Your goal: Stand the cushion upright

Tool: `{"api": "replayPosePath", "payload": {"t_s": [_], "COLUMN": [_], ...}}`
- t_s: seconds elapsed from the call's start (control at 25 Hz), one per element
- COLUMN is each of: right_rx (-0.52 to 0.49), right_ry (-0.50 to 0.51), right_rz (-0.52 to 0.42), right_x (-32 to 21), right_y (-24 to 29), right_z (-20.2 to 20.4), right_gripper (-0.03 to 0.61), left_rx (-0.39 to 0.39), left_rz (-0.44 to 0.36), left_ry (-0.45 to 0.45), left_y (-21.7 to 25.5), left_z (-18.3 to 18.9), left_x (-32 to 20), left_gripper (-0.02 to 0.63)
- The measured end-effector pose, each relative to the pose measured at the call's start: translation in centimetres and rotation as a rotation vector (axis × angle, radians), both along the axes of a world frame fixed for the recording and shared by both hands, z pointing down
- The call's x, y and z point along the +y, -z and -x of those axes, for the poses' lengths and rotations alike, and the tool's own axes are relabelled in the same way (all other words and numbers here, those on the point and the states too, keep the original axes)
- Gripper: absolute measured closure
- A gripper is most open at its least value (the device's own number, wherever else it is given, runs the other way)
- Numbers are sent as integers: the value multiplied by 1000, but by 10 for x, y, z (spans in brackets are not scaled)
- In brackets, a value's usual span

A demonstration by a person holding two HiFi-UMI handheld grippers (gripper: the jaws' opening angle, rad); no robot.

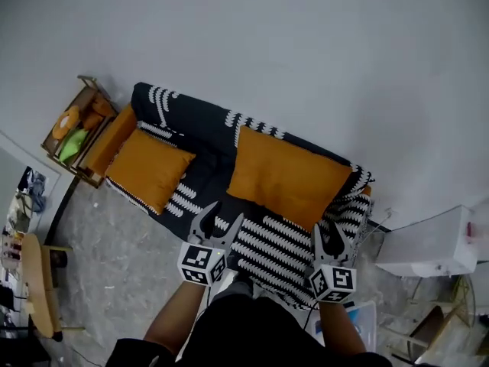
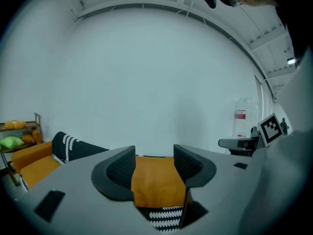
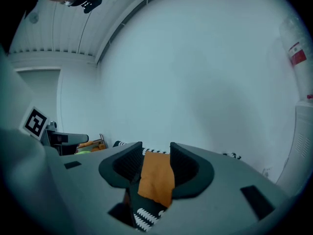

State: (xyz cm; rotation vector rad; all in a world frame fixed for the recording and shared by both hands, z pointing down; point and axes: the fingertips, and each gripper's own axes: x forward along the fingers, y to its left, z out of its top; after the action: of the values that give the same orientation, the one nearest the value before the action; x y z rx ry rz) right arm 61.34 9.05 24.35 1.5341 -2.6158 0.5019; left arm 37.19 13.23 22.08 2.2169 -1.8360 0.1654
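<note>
Two orange cushions are on a sofa [image 1: 283,251] with a black-and-white patterned cover. The larger cushion [image 1: 286,176] leans against the back at the right, its face toward me. The smaller cushion [image 1: 149,168] lies flat on the seat at the left. My left gripper [image 1: 216,222] and right gripper [image 1: 330,239] hover in front of the sofa's front edge, apart from both cushions. Both are open with nothing between the jaws. The larger cushion [image 2: 154,182] shows far off through the left gripper [image 2: 154,163], and the same cushion [image 3: 156,180] through the right gripper [image 3: 155,160].
A wooden shelf [image 1: 76,128] with orange and green soft toys stands at the sofa's left end. A white cabinet [image 1: 435,247] sits at the right, and a round wooden table [image 1: 34,285] at the far left. A white wall rises behind the sofa.
</note>
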Motion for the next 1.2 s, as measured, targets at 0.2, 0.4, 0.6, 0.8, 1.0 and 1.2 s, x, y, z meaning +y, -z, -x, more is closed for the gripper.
{"api": "replayPosePath", "payload": {"t_s": [0.2,0.4,0.6,0.8,1.0,1.2], "right_rx": [24,13,13,6,-8,-19], "right_ry": [145,265,392,505,633,737], "right_rz": [9,-34,-63,-72,-90,-94], "right_x": [28,40,55,74,124,166], "right_y": [-5,15,23,27,41,42], "right_z": [23,74,143,231,341,436], "right_gripper": [382,390,390,393,397,400], "left_rx": [-10,-5,-15,-28,-49,-49], "left_rz": [2,-7,-35,-48,-48,-63], "left_ry": [122,242,350,449,529,597], "left_y": [5,12,19,22,27,28], "left_z": [22,60,109,174,260,331], "left_x": [56,99,137,186,244,290], "left_gripper": [354,354,354,354,354,354]}}
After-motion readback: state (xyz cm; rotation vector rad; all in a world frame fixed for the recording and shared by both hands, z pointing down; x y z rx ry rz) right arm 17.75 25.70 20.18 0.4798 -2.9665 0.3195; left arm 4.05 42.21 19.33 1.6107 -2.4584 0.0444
